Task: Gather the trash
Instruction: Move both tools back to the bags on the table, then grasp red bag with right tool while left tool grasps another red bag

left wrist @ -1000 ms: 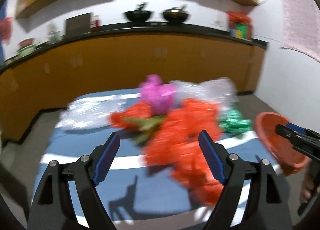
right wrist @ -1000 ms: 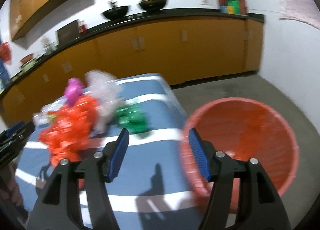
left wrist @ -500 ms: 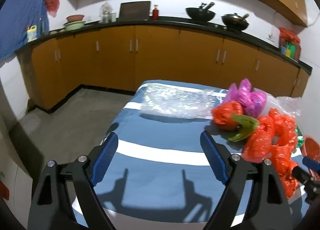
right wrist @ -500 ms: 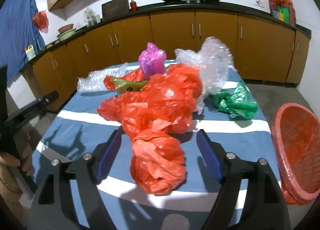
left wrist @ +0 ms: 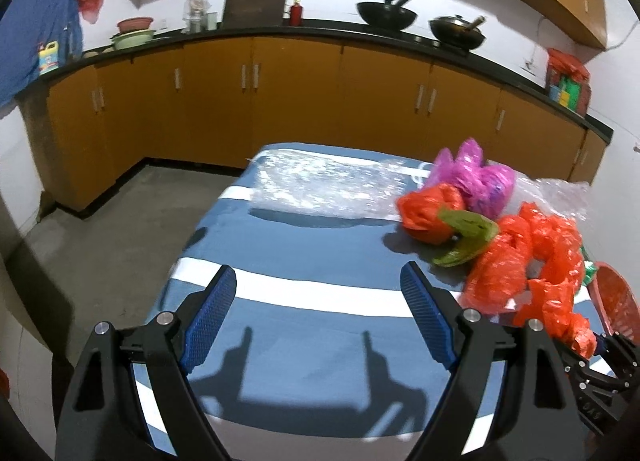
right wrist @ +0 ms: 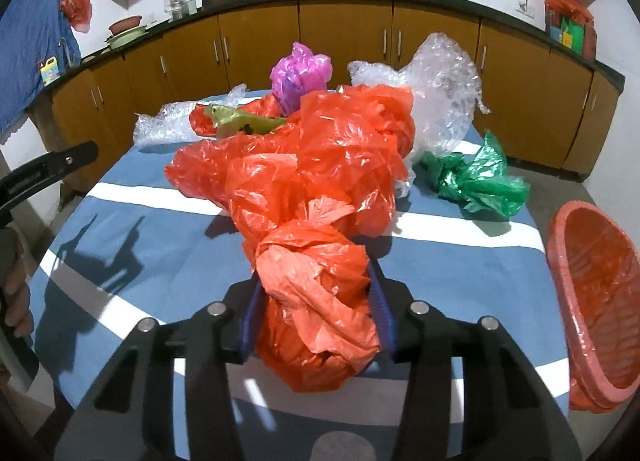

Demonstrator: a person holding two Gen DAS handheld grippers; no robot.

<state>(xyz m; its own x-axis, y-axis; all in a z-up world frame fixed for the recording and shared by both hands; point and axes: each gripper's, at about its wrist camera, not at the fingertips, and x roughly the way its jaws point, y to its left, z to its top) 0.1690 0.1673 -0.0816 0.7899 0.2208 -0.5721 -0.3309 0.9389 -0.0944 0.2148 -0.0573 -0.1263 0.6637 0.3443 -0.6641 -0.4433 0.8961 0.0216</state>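
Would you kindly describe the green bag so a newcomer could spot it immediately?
On the blue striped table, look toward the red basket at its edge. The green bag lies crumpled beside the clear wrap, the only dark green piece, apart from the red bags.

The left wrist view looks from the table's (left wrist: 304,345) near-left corner toward the cabinets (left wrist: 296,101) — trash off to its right. The right wrist view sits close behind the orange bag (right wrist: 316,301), facing the same cabinets (right wrist: 344,37). Both share table (right wrist: 160,245), bags and basket (left wrist: 614,305) (right wrist: 592,301).
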